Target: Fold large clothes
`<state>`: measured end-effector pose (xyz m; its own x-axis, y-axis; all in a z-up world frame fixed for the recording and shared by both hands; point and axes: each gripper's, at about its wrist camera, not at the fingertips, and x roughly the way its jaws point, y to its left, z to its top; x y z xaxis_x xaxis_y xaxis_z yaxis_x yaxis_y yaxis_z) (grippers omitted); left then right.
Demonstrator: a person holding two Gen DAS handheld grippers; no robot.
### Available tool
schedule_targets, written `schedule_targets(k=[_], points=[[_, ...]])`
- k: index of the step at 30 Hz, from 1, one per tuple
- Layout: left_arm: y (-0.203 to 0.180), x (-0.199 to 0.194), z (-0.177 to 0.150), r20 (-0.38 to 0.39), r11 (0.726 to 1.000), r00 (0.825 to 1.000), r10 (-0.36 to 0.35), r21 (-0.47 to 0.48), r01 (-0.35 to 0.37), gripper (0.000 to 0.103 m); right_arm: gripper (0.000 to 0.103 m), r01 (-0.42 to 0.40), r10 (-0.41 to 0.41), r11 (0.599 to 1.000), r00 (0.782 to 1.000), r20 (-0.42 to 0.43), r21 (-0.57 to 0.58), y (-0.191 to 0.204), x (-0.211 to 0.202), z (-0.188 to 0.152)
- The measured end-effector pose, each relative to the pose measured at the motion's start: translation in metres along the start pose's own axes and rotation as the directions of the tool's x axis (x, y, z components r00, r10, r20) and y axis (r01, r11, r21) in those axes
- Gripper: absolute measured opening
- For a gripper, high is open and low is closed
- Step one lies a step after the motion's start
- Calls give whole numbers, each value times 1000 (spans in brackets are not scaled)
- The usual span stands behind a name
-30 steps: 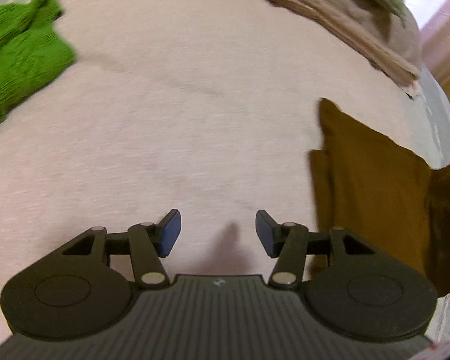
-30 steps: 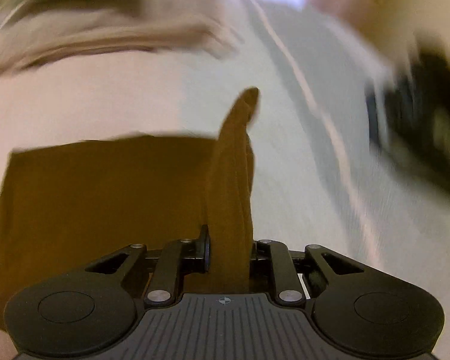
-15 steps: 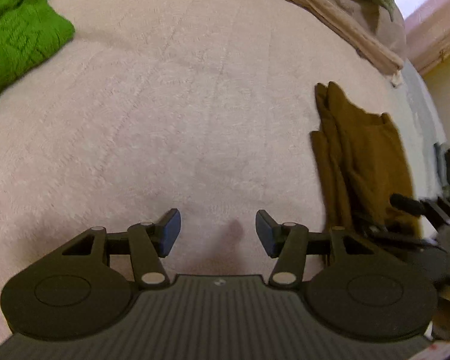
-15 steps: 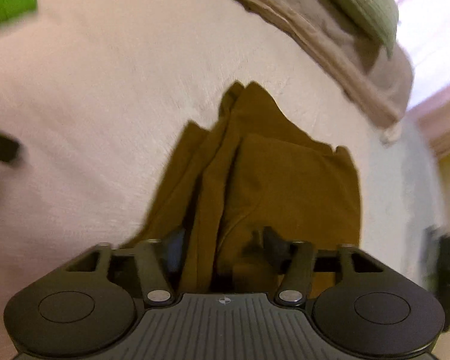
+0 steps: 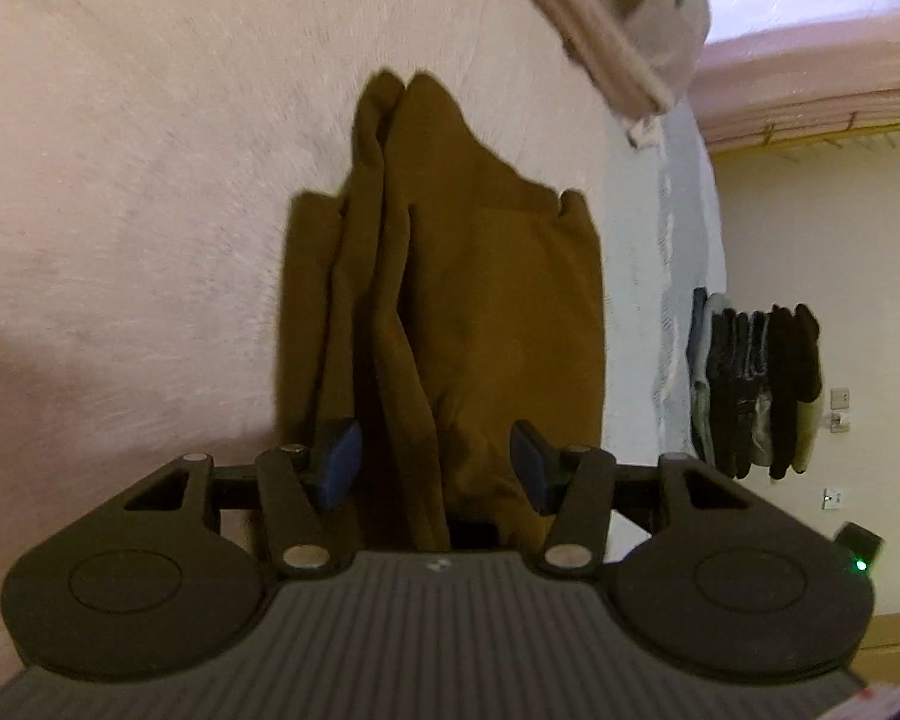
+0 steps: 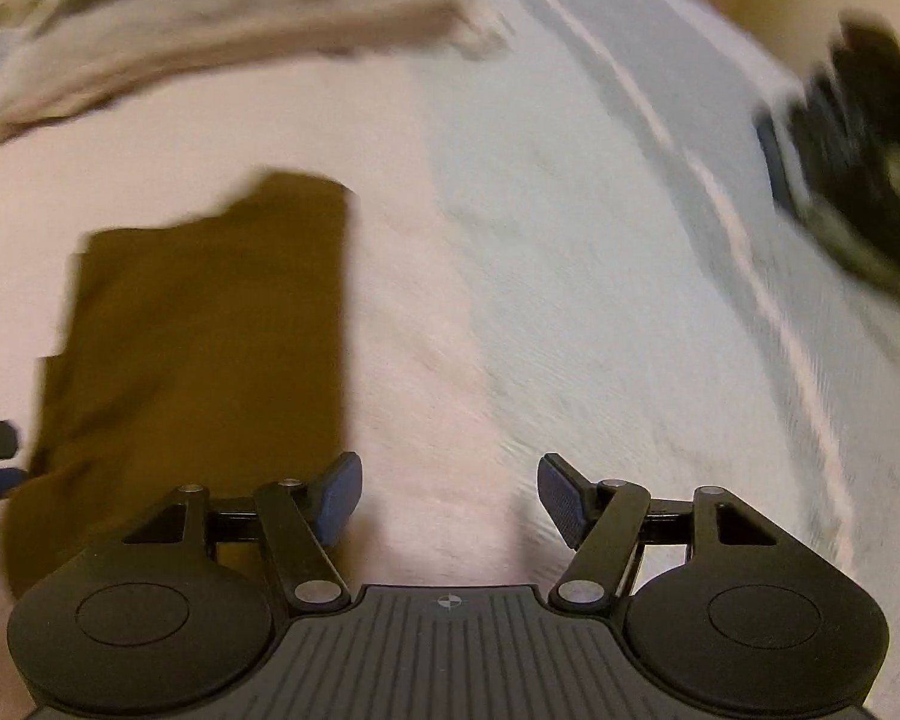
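1. Brown garment [image 5: 486, 300] lies partly folded on the pink bed cover [image 5: 138, 180], near the cover's edge; loose pleats run lengthwise along its left side.
2. Left gripper [image 5: 435, 465]: jaws approx. half open, pads astride the garment's near end, not pressing on it. Nothing held.
3. Right gripper [image 6: 450, 498]: jaws well apart, empty, over bare cover just right of the garment [image 6: 210, 330].
4. Next step, probably: grip near end w/ left gripper. Centre the pleated ridge between pads before closing; catch all layers.
5. Risk: a loose pleat slips out, so the fold skews. Flatten first w/ right gripper if req'd.
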<state>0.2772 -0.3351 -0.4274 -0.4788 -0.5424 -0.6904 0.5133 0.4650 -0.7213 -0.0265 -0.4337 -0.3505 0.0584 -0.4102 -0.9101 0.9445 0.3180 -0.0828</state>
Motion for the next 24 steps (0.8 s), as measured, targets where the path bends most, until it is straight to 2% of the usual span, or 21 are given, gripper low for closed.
schedule_targets(k=[4,5,7,8,9,11,13,14,16,20,24], points=[[-9,15,5,8,1000,1000,20,15,-20,49,63,-41,44,998,997,-68,49,-10,31,4],[-11,19,6,18,999,999,30,21,-30,45,63,-53,58,997,996,-75,59,-11,35,5],[-14,24,10,42,999,998,39,37,-40,29,63,-75,80,996,994,-80,57,-8,42,6],[-17,24,10,50,997,997,52,54,-54,14,63,-79,83,996,993,-79,48,-5,42,6],[-21,22,10,71,994,995,66,84,-71,12,63,-76,78,997,994,-77,35,-3,46,8],[-32,6,2,139,981,988,69,173,-92,11,62,-68,68,998,995,-76,5,3,43,10],[-44,-14,-10,206,953,975,80,271,-135,11,62,-82,81,997,994,-77,-6,7,40,11],[-46,-21,-14,222,946,971,86,287,-149,11,62,-91,90,996,993,-76,-11,11,41,12],[-38,-27,-17,222,952,970,95,266,-154,11,62,-92,89,995,994,-68,-49,17,39,13],[-12,-11,-14,192,965,971,143,190,-180,11,62,-66,59,989,997,-52,-134,38,45,13],[-13,-8,-10,199,956,969,143,226,-188,12,61,-45,40,978,999,-26,-202,51,37,10]])
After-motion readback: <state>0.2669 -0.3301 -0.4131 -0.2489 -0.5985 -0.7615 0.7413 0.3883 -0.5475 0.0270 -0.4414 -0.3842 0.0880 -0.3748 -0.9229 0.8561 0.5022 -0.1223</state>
